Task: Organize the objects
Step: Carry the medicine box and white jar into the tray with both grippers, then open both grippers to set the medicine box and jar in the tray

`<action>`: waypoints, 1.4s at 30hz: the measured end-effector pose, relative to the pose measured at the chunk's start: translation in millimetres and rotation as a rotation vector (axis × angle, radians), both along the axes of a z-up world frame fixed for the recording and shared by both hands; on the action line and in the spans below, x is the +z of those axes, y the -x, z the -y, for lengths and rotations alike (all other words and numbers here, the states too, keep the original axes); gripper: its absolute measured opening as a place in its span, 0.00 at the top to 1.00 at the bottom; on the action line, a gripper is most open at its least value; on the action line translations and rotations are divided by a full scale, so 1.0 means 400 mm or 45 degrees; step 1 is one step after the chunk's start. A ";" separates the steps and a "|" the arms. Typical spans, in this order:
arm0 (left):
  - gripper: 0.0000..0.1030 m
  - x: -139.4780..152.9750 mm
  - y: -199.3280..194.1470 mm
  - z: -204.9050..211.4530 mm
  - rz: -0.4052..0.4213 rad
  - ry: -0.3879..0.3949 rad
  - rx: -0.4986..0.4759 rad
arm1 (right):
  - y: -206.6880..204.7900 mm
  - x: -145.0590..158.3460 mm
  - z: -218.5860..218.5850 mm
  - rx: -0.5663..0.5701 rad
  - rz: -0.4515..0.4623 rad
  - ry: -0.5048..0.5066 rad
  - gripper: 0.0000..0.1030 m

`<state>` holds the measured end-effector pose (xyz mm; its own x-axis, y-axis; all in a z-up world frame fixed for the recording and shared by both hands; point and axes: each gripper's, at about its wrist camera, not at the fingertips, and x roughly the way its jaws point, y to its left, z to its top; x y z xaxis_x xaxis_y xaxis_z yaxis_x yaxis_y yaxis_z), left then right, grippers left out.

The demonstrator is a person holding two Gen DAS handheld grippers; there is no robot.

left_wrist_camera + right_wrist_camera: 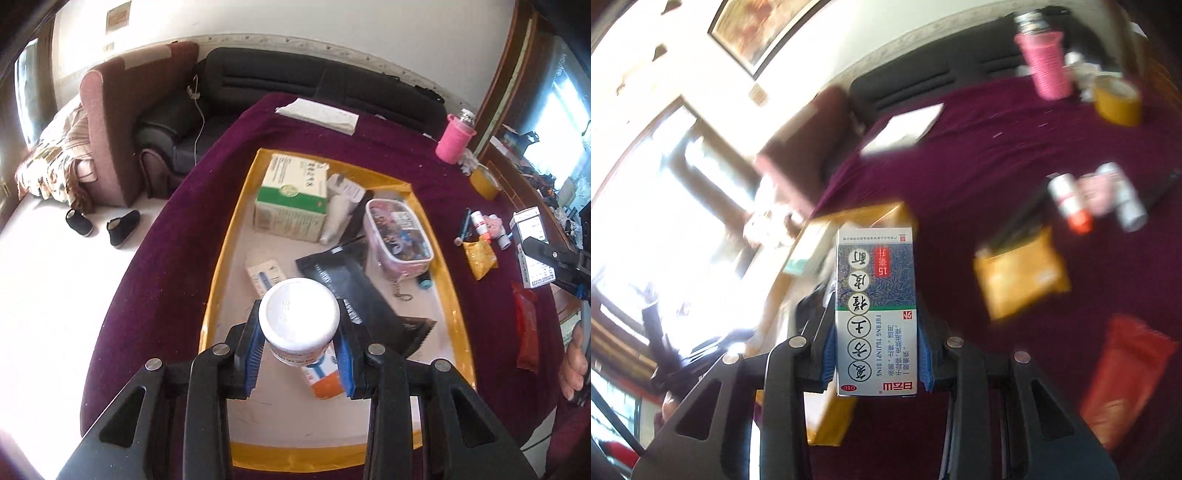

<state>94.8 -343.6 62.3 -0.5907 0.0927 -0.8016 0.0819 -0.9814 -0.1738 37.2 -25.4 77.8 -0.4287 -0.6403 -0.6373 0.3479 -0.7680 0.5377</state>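
My left gripper is shut on a white-capped round bottle, held above the near part of a yellow-rimmed tray. In the tray lie a green and white box, a clear pink pouch, a black bag and an orange and white box. My right gripper is shut on a small grey and white medicine box, held over the purple cloth right of the tray; the left wrist view shows that medicine box at the right edge.
On the purple tablecloth lie a yellow packet, a red packet, small tubes, a pink-sleeved bottle, a tape roll and white paper. Sofas and shoes lie beyond the table's left edge.
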 end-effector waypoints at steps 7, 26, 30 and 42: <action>0.71 -0.064 0.023 0.046 0.109 0.044 -0.010 | -0.011 -0.084 0.251 0.174 0.087 -0.136 0.69; 0.38 0.006 0.032 0.053 0.020 -0.049 -0.080 | 0.067 -0.170 0.438 0.165 0.099 -0.437 0.67; 0.38 0.041 0.009 0.072 -0.031 -0.093 -0.040 | 0.062 -0.117 0.411 0.138 0.037 -0.418 0.60; 0.32 0.083 -0.069 0.016 -0.168 -0.160 -0.001 | 0.000 -0.027 0.304 0.037 -0.110 -0.263 0.51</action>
